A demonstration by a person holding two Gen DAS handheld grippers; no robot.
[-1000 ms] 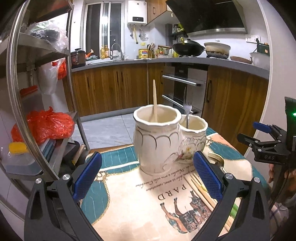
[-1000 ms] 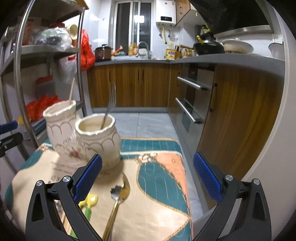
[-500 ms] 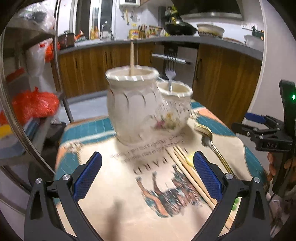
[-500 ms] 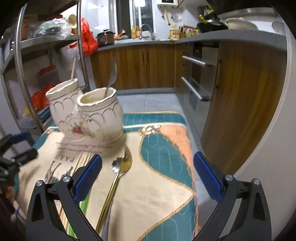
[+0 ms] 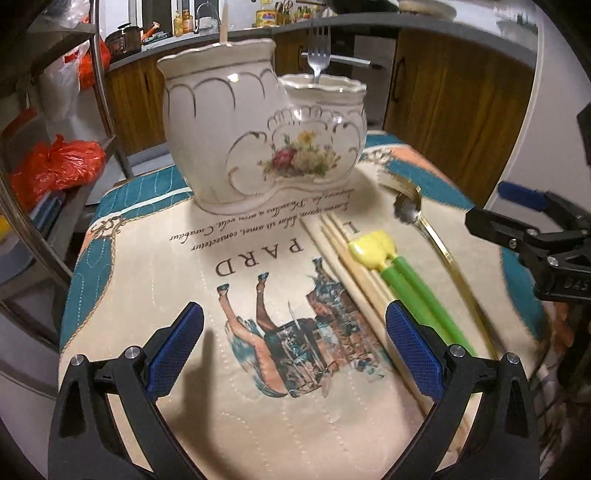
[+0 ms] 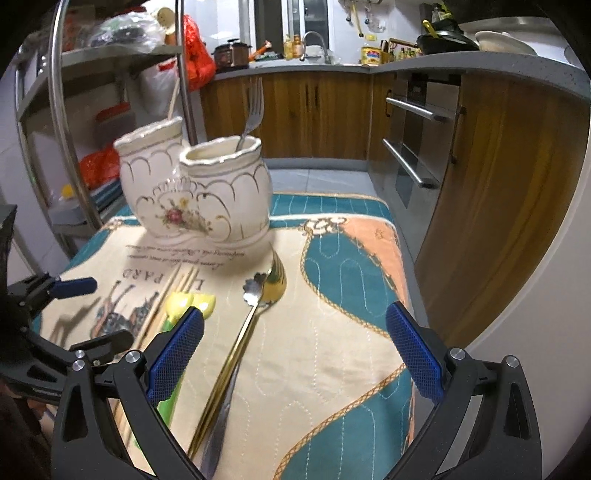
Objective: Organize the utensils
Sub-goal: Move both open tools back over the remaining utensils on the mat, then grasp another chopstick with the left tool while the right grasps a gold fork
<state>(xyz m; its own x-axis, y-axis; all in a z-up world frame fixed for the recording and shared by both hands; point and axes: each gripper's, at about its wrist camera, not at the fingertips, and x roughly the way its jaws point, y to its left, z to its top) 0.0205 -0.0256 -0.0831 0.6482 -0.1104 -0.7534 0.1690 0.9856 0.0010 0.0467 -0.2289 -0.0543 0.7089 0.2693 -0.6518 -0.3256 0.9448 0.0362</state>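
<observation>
Ceramic holder: one fork, one chopstick.

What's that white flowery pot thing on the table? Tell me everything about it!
The holder looks like glossy cream ceramic: two joined jars, one taller, with wavy rims, gold scallop lines and painted flowers. It stands upright on the printed mat. A fork stands in the shorter jar, a wooden stick in the taller. Neither tool touches it.

Left tongs and right tongs both gape wide, gripping nothing.
</observation>
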